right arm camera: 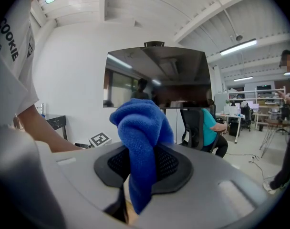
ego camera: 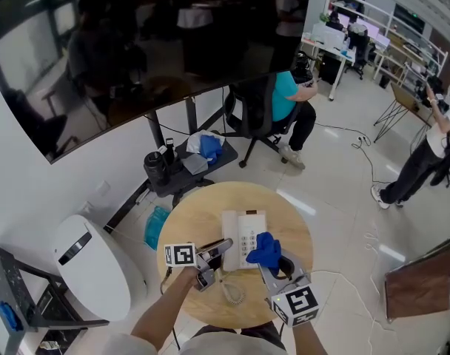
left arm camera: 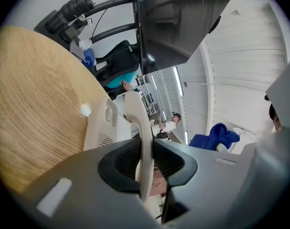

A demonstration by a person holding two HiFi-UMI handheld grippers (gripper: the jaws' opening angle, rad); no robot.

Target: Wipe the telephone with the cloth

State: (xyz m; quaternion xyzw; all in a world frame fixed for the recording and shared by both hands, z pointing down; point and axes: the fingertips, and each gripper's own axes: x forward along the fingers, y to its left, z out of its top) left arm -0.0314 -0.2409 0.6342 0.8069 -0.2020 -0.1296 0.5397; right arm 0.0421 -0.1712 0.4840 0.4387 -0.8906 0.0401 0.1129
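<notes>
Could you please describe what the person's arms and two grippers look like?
The left gripper and right gripper have grey bodies with black meshed pads on the jaws. Each carries a white cube with black square markers. The arms are bare below a white short sleeve.

- A large dark glossy screen (ego camera: 136, 43) is set against a plain white wall (ego camera: 18, 198).
- A pale glossy tiled floor (ego camera: 343, 198) is noted.
- A round light-wood table (ego camera: 199, 213) is placed near a black swivel office chair (ego camera: 247, 109).
</notes>
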